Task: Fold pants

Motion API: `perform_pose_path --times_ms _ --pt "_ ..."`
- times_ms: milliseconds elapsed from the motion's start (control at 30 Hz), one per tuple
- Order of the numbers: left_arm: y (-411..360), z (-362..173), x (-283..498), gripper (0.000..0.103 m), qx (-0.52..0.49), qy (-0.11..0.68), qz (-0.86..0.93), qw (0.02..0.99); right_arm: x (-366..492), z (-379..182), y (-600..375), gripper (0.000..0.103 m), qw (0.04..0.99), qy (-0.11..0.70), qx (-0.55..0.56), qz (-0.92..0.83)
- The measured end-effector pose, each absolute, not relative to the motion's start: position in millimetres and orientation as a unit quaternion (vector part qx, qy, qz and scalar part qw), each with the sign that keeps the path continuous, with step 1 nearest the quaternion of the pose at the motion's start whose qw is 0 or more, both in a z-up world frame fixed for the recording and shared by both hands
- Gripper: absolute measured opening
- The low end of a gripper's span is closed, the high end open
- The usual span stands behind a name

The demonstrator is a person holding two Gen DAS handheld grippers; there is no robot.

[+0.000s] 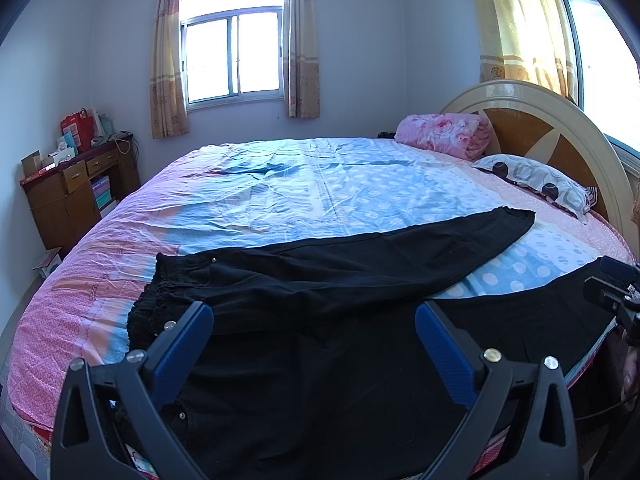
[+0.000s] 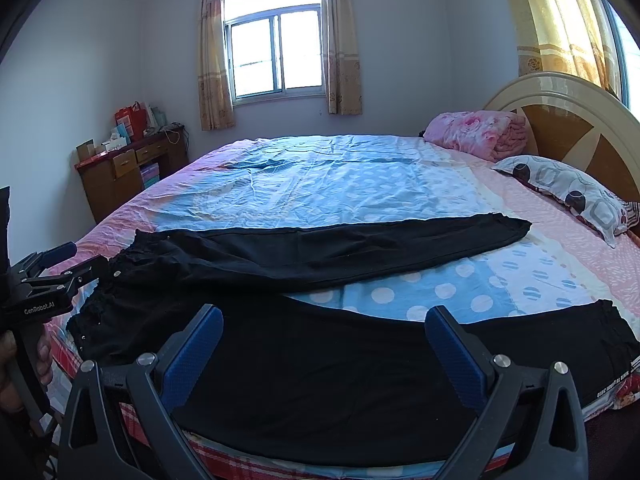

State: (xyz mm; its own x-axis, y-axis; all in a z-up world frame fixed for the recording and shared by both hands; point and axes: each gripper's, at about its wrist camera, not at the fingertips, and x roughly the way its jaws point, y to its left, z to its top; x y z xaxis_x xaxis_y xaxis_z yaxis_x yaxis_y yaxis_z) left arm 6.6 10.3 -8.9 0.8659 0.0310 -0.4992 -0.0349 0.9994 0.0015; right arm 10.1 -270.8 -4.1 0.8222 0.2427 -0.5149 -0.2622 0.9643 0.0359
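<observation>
both tongs (image 1: 314,320) (image 2: 324,324) agape above black pants (image 2: 320,252) on bed (image 2: 360,176)

My left black tongs with blue-padded fingers (image 1: 314,322): spread wide, nothing between pads. My right black tongs with blue-padded fingers (image 2: 324,326): also spread wide, nothing gripped. Both level, pointing forward, side by side. Hand (image 2: 24,364) wrapped round left handle, seen at right view's edge.

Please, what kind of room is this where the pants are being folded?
Most likely a home bedroom. A large bed with an arched headboard fills it, a pillow lies by the headboard, and curtains hang beside the window. Black pants lie spread on the bed.
</observation>
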Motion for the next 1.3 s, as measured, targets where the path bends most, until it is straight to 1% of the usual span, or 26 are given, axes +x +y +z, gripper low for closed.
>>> perform_pose_path --times_ms 667,1300 --pt "11 -10 7 0.103 -0.005 0.262 0.018 0.965 13 -10 -269 0.102 0.952 0.275 -0.021 0.134" --pt "12 -34 22 0.103 -0.01 0.294 0.012 0.956 30 -37 -270 0.102 0.941 0.314 -0.033 0.121"
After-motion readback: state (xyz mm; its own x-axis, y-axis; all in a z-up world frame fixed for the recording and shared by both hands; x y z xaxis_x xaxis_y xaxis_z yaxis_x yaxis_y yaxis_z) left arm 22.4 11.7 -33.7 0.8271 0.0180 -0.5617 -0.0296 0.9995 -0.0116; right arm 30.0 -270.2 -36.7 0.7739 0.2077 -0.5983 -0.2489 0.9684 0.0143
